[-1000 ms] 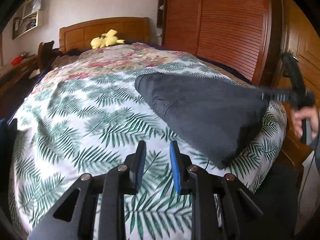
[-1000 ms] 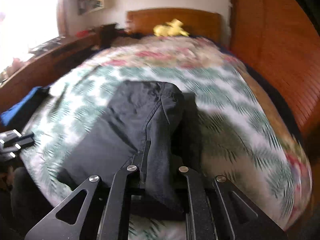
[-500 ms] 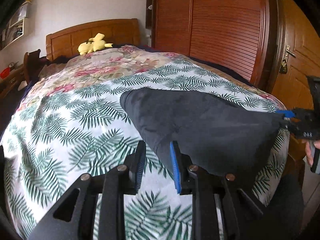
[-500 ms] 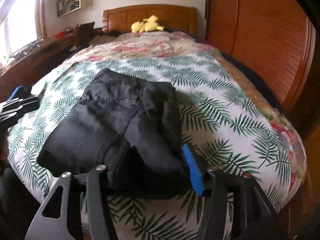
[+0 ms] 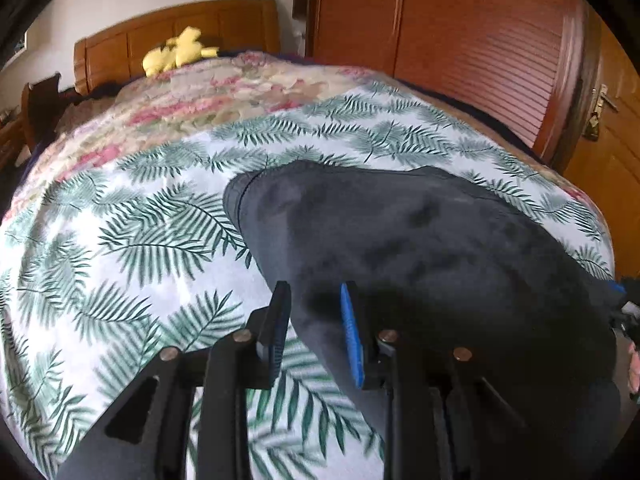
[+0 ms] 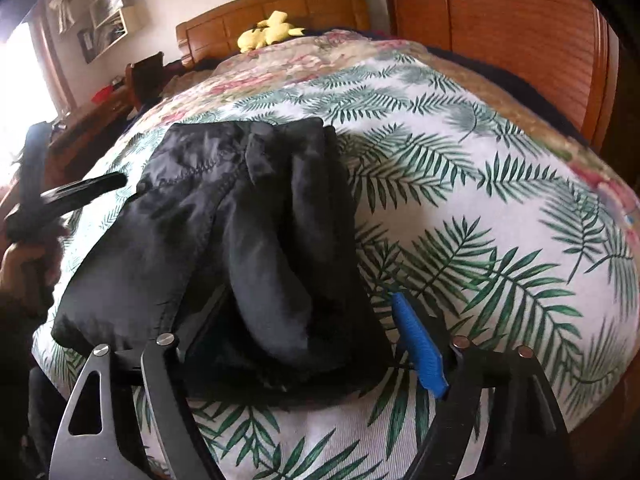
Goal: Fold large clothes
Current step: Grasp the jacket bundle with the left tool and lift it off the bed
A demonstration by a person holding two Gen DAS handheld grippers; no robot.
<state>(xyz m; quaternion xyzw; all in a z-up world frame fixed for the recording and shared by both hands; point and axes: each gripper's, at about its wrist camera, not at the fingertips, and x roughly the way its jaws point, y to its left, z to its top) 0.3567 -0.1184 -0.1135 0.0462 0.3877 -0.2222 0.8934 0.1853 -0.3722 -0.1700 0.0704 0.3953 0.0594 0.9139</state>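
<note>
The leaf-print bedspread (image 6: 460, 216) lies beneath both grippers. The folded black garment (image 6: 240, 232) lies on it, its near edge between the spread fingers of the right gripper (image 6: 304, 344). The left gripper (image 5: 316, 320), fingers parted, straddles the garment's near corner. Judged step: regrasp; next, close on both edges.

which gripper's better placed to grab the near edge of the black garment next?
Probably left. The left gripper is open with the black garment edge already between its fingers. The right gripper also straddles bunched cloth, jaws spread wide, so closing it would catch a thick wad.
</note>
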